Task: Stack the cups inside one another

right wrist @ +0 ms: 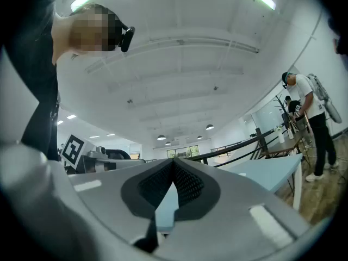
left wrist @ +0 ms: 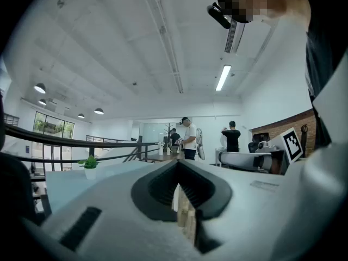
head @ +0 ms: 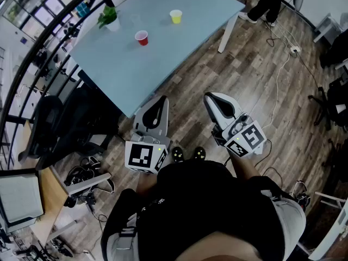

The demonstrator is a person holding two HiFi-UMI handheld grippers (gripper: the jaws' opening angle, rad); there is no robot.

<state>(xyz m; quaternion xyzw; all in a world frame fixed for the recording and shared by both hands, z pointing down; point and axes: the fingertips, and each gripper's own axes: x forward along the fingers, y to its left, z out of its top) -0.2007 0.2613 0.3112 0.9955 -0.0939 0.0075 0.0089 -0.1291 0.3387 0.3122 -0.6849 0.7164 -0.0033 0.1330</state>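
A red cup (head: 142,37) and a yellow cup (head: 175,16) stand apart, each upright, on the light blue table (head: 163,58) in the head view. Neither cup shows in the gripper views. My left gripper (head: 154,112) and right gripper (head: 219,104) hang side by side over the wooden floor, short of the table's near corner and close to my body. Both point about level toward the table. The left gripper (left wrist: 178,165) has its jaws together at the tip with nothing between them. The right gripper (right wrist: 174,165) is likewise shut and empty.
A small green plant in a white pot (head: 109,19) stands on the table left of the cups. Black office chairs (head: 49,124) crowd the table's left side. A white cable (head: 280,75) trails over the floor on the right, and a person (head: 269,1) stands beyond the table's far corner.
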